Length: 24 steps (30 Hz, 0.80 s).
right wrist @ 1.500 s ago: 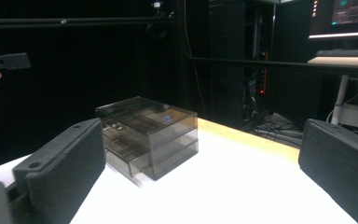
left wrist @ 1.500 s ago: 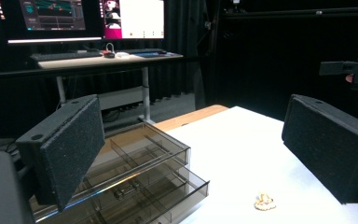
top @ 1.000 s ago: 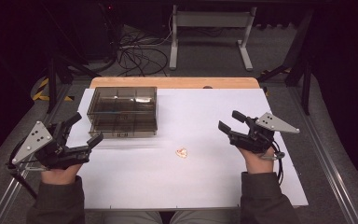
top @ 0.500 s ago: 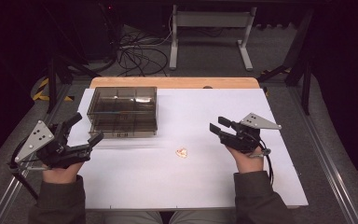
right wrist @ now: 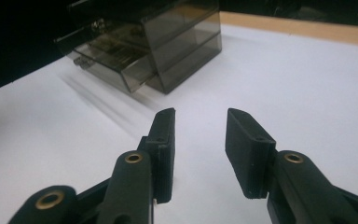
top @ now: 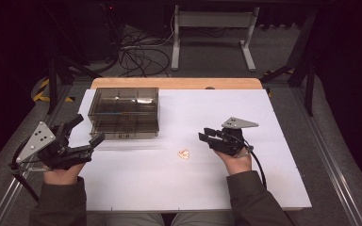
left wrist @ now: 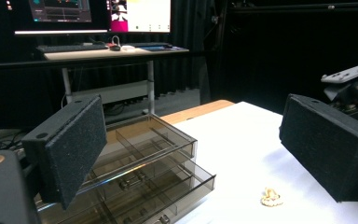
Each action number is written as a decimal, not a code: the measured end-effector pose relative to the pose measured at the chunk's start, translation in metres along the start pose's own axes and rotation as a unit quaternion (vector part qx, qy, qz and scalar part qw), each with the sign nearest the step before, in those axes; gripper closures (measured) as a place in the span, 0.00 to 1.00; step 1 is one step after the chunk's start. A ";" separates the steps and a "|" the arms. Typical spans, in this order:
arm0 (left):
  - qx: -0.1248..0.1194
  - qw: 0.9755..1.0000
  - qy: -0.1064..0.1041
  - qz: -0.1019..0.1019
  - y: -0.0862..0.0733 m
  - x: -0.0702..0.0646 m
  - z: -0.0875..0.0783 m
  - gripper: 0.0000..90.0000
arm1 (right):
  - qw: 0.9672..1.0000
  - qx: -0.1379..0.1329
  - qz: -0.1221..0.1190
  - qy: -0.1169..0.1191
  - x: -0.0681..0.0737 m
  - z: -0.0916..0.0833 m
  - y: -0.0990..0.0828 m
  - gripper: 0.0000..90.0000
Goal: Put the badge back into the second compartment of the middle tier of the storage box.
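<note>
High view: a white table top (top: 264, 117) bears a smoked-plastic drawer organiser (top: 124, 112) at far left and a small pale trinket (top: 184, 153), possibly a ring or charm, near centre. The right gripper (top: 206, 134) lies just right of the trinket, jaws pointing left toward it and spread a little, holding nothing. The left gripper (top: 88, 133) rests at the near left, beside the organiser's front, jaws spread wide and empty.

Left gripper view: the organiser's lower drawer (left wrist: 168, 193) stands pulled out, its compartments open; the trinket (left wrist: 271, 198) lies on the white surface, well apart from the drawer.

Right gripper view: the two black pads (right wrist: 163, 140) face bare table, with a clear gap between them; the organiser (right wrist: 168, 42) sits beyond.

Judgement: the step in hand is the pick-up of the trinket. Good practice is to lower the right gripper until its pads straddle the piece, tips almost grazing the surface, then close slowly, since so flat an object may skid sideways.
</note>
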<state>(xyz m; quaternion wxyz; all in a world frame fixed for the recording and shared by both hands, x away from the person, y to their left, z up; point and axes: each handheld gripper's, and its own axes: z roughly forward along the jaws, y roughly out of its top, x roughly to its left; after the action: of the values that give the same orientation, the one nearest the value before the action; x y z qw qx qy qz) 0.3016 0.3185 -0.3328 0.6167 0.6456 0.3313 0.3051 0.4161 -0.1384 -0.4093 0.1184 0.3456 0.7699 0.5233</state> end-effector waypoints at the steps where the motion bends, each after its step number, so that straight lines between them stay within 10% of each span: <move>1: 0.000 1.000 0.000 0.000 0.000 0.000 0.000 0.09 | 1.000 0.012 0.004 0.004 0.000 0.005 -0.003 0.71; 24: 0.008 1.000 -0.003 0.000 -0.002 0.000 0.003 0.09 | 0.995 0.087 0.034 0.046 0.004 0.039 -0.021 0.75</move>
<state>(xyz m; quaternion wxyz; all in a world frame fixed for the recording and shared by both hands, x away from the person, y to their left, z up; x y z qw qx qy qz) 0.3037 0.3166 -0.3352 0.6127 0.6514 0.3318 0.3004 0.4260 -0.1121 -0.4434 0.0348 0.3564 0.8047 0.4735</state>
